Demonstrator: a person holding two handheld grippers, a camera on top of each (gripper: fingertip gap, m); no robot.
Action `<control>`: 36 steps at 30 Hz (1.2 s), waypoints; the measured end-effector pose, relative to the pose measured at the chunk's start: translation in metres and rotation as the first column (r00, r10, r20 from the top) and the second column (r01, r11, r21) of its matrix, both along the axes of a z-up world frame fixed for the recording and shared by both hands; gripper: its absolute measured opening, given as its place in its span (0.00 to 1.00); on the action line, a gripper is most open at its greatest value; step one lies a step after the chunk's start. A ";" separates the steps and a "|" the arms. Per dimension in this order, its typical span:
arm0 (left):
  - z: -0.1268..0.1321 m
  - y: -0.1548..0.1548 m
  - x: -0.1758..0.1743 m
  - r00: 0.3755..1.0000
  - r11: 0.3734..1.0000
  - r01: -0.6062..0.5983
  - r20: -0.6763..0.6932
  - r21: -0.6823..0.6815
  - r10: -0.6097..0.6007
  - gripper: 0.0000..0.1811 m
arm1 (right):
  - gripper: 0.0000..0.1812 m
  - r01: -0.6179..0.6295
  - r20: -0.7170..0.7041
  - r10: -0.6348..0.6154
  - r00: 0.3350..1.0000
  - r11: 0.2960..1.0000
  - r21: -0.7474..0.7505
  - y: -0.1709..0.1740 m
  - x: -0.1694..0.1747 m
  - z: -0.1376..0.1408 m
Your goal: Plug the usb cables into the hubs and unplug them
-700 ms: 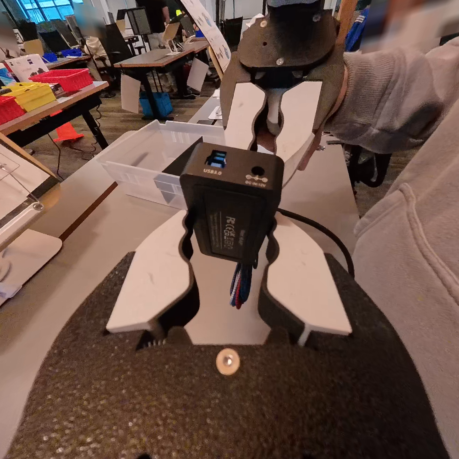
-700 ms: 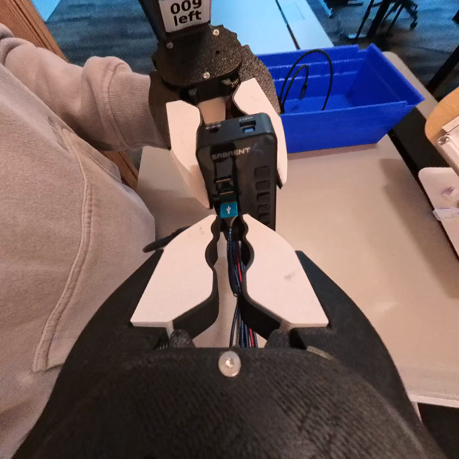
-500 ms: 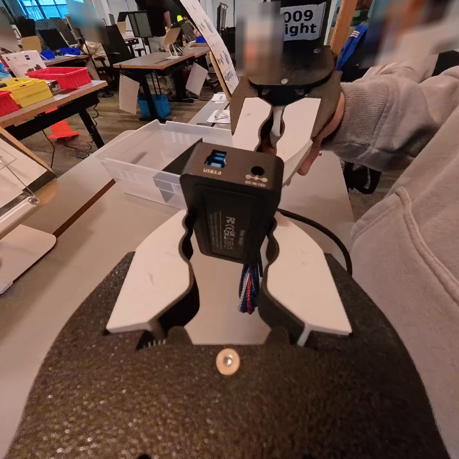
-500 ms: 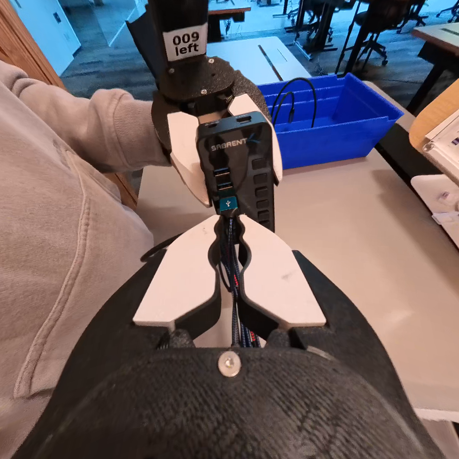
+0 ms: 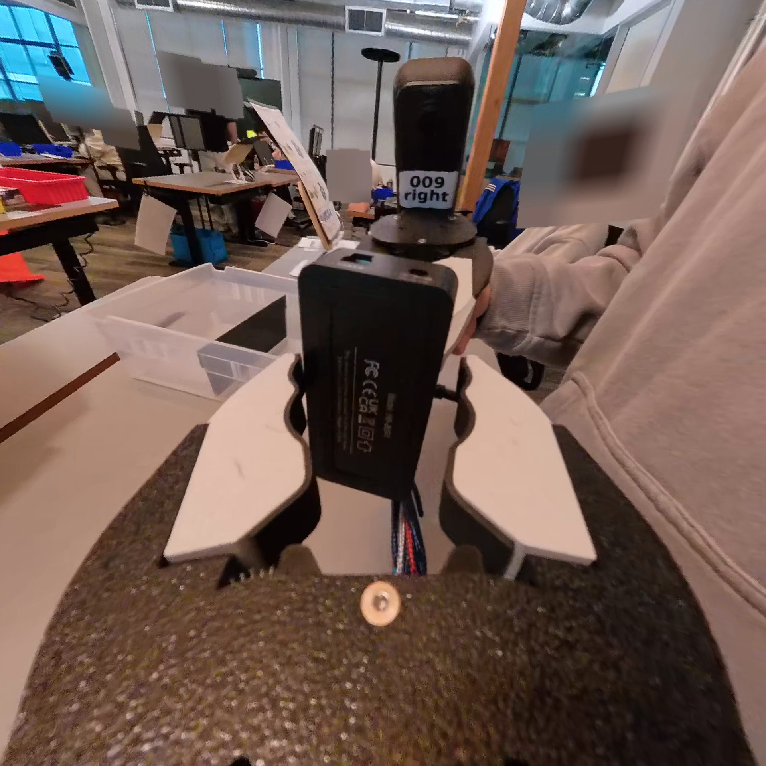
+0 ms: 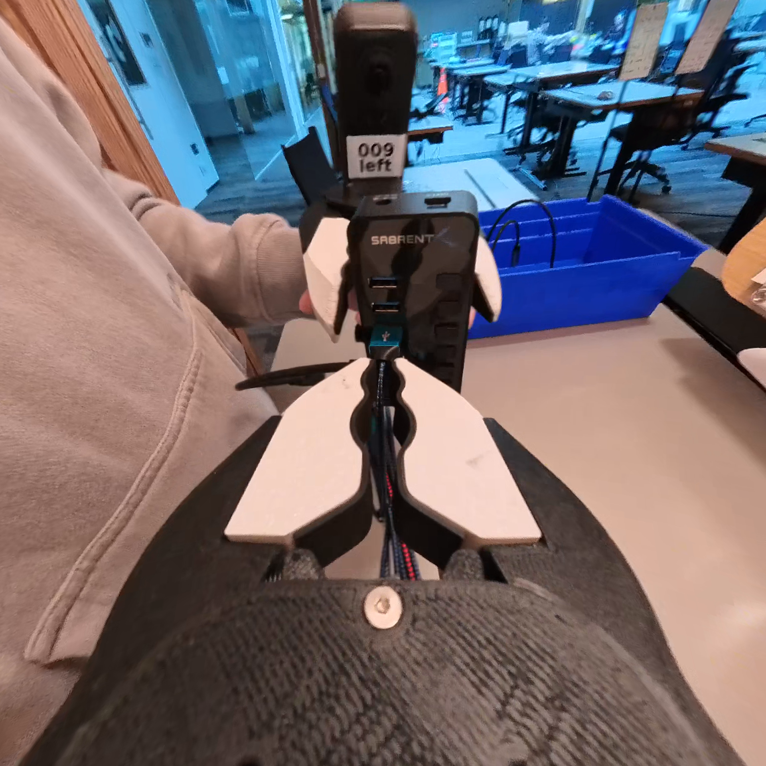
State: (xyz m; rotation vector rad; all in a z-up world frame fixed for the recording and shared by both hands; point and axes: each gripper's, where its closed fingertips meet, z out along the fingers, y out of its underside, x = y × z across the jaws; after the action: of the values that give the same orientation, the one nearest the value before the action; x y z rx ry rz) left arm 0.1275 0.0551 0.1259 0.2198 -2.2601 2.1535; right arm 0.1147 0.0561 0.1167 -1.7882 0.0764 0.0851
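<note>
Rough black foam-like plastic with a silver screw forms the body of each gripper, and flat white fingers with wavy inner edges stand out from it. The left gripper (image 5: 375, 398) has its fingers set fairly wide and pressed on both sides of a black hub (image 5: 375, 373), a smooth matte box with rounded corners, held upright above the table (image 5: 103, 435). Its back side shows small pale printed marks and a label in fine print; I do not repeat them. A braided cable (image 5: 408, 543) in red, white and dark blue hangs under the hub.

The right gripper (image 6: 383, 364) is closed narrow on this same braided cable (image 6: 393, 551), just behind a teal metallic USB plug (image 6: 385, 338) with a small symbol on it. The plug sits at the third port of the hub (image 6: 414, 265), below two free blue ports; whether it is fully inside I cannot tell. The glossy front of the hub carries a printed brand word and a column of square buttons.

Farther, a clear plastic bin (image 5: 186, 331) stands on the table behind the left gripper, and a blue plastic bin (image 6: 601, 282) with thin black cables (image 6: 518, 232) stands behind the hub. White paper stickers with printed characters sit on both camera posts.
</note>
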 end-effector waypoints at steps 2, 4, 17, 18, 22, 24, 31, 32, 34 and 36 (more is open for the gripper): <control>-0.001 -0.008 -0.005 0.999 0.999 0.044 -0.012 -0.004 -0.044 0.40 | 0.02 -0.060 -0.001 0.060 0.998 0.998 -0.020 0.003 -0.007 -0.003; -0.005 -0.007 0.003 0.998 0.999 -0.005 0.065 0.034 0.003 0.37 | 0.02 -0.035 0.024 0.037 0.999 0.997 -0.069 0.003 -0.003 -0.008; -0.033 -0.002 0.009 0.992 0.971 -0.086 0.105 0.223 0.064 0.35 | 0.02 0.031 0.038 -0.021 0.999 0.957 -0.288 -0.007 0.005 -0.019; -0.032 -0.004 0.007 0.993 0.973 -0.080 0.106 0.218 0.057 0.35 | 0.02 0.020 0.048 -0.006 0.999 0.954 -0.298 -0.009 0.003 -0.017; -0.007 -0.012 -0.001 0.992 0.997 -0.043 0.122 0.058 0.035 0.36 | 0.02 -0.051 0.015 0.056 0.998 0.970 -0.238 -0.009 -0.004 -0.010; 0.000 -0.014 0.000 0.991 0.999 -0.054 0.122 -0.010 0.055 0.38 | 0.02 -0.070 0.019 0.075 0.997 0.980 -0.185 -0.006 -0.007 -0.004; -0.005 -0.015 -0.012 0.995 0.996 0.087 0.039 -0.026 -0.086 0.45 | 0.02 -0.148 0.048 0.158 0.986 0.976 -0.162 -0.001 -0.016 -0.008; -0.007 -0.015 -0.014 0.993 0.993 0.117 0.008 -0.016 -0.117 0.45 | 0.02 -0.179 0.043 0.186 0.982 0.974 -0.141 -0.003 -0.017 -0.007; -0.016 -0.019 -0.012 0.990 0.991 0.131 -0.050 0.024 -0.130 0.51 | 0.02 -0.201 0.041 0.208 0.977 0.972 -0.123 -0.004 -0.016 -0.005; -0.015 -0.025 -0.017 0.989 0.989 0.145 -0.022 0.013 -0.144 0.46 | 0.02 -0.196 0.050 0.206 0.977 0.969 -0.147 -0.001 -0.013 -0.008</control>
State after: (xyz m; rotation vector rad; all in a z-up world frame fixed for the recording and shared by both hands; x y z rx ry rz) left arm 0.1109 0.0306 0.1107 0.0754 -2.2063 2.0548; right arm 0.1013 0.0549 0.1089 -1.9356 -0.1493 0.1710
